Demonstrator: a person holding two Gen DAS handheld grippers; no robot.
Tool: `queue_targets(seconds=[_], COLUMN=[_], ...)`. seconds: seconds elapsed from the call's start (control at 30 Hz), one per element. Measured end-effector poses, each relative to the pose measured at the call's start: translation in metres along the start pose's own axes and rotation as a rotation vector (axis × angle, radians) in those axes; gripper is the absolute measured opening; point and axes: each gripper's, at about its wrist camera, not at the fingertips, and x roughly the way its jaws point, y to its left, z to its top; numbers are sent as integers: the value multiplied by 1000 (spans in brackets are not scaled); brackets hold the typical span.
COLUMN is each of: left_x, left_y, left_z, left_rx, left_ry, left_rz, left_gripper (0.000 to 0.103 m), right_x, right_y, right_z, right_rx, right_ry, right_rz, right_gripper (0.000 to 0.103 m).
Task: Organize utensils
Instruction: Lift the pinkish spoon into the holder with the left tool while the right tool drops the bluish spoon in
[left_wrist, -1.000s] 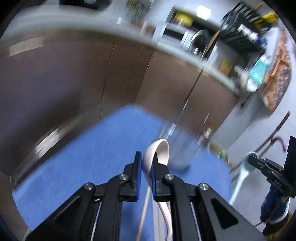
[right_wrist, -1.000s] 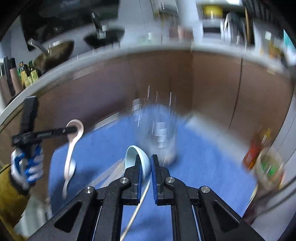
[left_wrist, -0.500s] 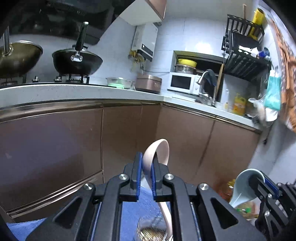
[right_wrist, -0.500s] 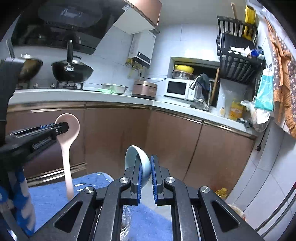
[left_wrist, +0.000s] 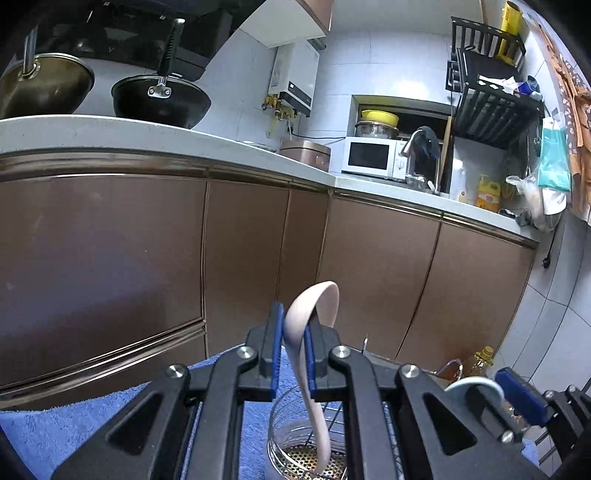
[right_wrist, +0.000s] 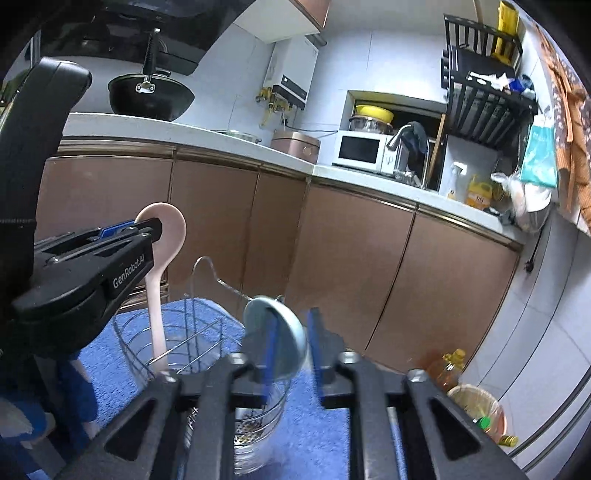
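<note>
- Blue terry towel (right_wrist: 207, 314) covers the work surface; wire utensil caddy (right_wrist: 177, 339) stands on it, with a clear cup and perforated metal insert inside (left_wrist: 306, 454).
- Left claw (left_wrist: 291, 354) nearly closed, jaws just easing apart, pads still against the bowl end of the pink spoon (left_wrist: 314, 314); its handle hangs down into the caddy.
- Right claw (right_wrist: 291, 354): jaws have just been opening, clear gap on the right pad's side. Pale blue spoon (right_wrist: 277, 332) sits between them over the caddy, blurred; whether the left pad still touches it cannot be told.
- Room: brown cabinet fronts (left_wrist: 258, 258) under a white L-shaped counter (left_wrist: 110, 133).
- On the counter: black wok (left_wrist: 159, 99), brass-coloured pan (left_wrist: 40, 88), rice cooker (left_wrist: 304, 153), white microwave (left_wrist: 369, 157), tap (left_wrist: 417, 147).
- White tiled wall, water heater (left_wrist: 295, 81), black wall rack (left_wrist: 491, 103).
- Floor at right: oil bottles (right_wrist: 450, 365), grey tiles.
</note>
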Motion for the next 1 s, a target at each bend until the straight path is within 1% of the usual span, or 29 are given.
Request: queue_targets(seconds=[0.03,0.23,0.37,0.43,0.47,0.53,0.6,0.7,0.83,0.97,1.0], left_x=[0,-5,-12,-20,-24,-35,-44,-50,-64,-87,-97], left_y=[1,1,1,3,4,5,5,5,12,25,32], left_z=[-2,-8,-5,-2,1,8,14,20,26,30,30], left_rx=[0,16,32,27,26,27,20,20,-6,26,33], left_ry=[11,35,59,64,62,49,44,76,99,147,166], left_rz=[-2,-10,-24,-34,-39,-49,-53,-78,-100,-111,-110], left_gripper=[12,14,15,16,17,22,22,22,22,23,27], right_x=[-2,-15,-34,-50,-54,-70,-84,-101,-117,-130,-133], right_y=[-1,-8,-18,-26,-29,-39,-44,-47,-50,-52,-52], right_z=[-1,0,1,1,1,0,-4,-10,-17,-22,-24], right_rx=[10,54,82,98,101,128,155,186,200,205,211], right_ry=[4,13,5,5,7,17,26,40,66,102,119], right_rz=[16,24,24,29,29,32,32,39,52,104,119], right_gripper=[32,35,35,35,35,35,35,35,35,35,35])
